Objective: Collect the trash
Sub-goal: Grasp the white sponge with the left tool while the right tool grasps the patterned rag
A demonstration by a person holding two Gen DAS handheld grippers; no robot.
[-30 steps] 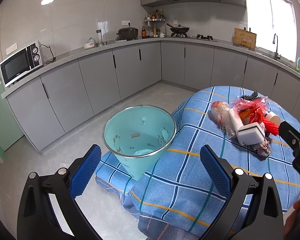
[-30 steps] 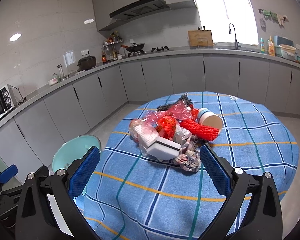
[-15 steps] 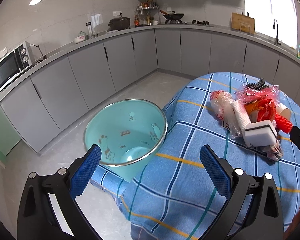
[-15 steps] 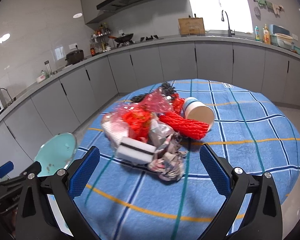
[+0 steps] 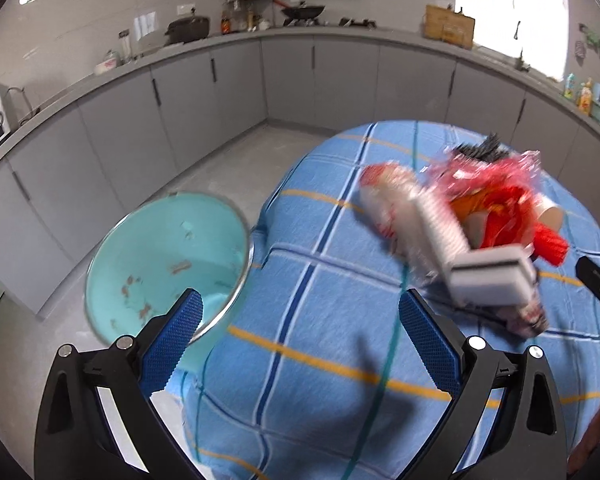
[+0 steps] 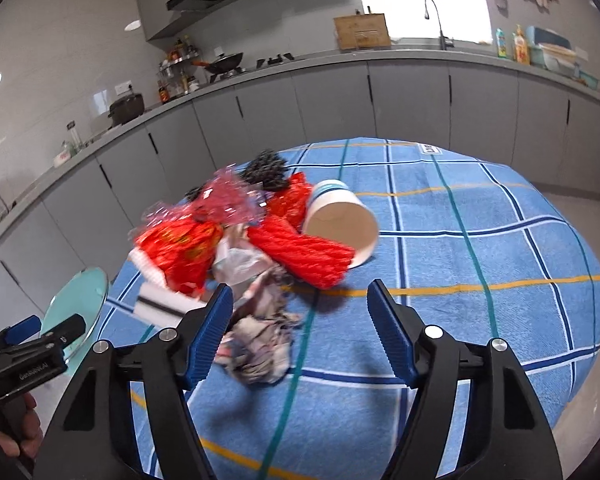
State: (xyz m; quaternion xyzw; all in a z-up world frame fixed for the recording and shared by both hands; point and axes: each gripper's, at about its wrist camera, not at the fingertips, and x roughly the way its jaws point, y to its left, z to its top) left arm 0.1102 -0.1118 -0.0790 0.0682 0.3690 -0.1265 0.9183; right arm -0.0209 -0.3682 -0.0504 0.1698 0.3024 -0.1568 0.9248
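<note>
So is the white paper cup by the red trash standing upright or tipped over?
Tipped over: the white paper cup lies on its side, its open mouth facing the camera.

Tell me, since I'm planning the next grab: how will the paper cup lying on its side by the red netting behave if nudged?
The paper cup lies on its side, so it will probably roll in a curve. It looks empty, likely light, and could skid on the blue checked tablecloth. Its thin wall may crush under a hard squeeze.

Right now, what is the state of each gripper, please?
Left gripper: open, holding nothing.
Right gripper: open, jaws have just been closing, nothing between them.
</note>
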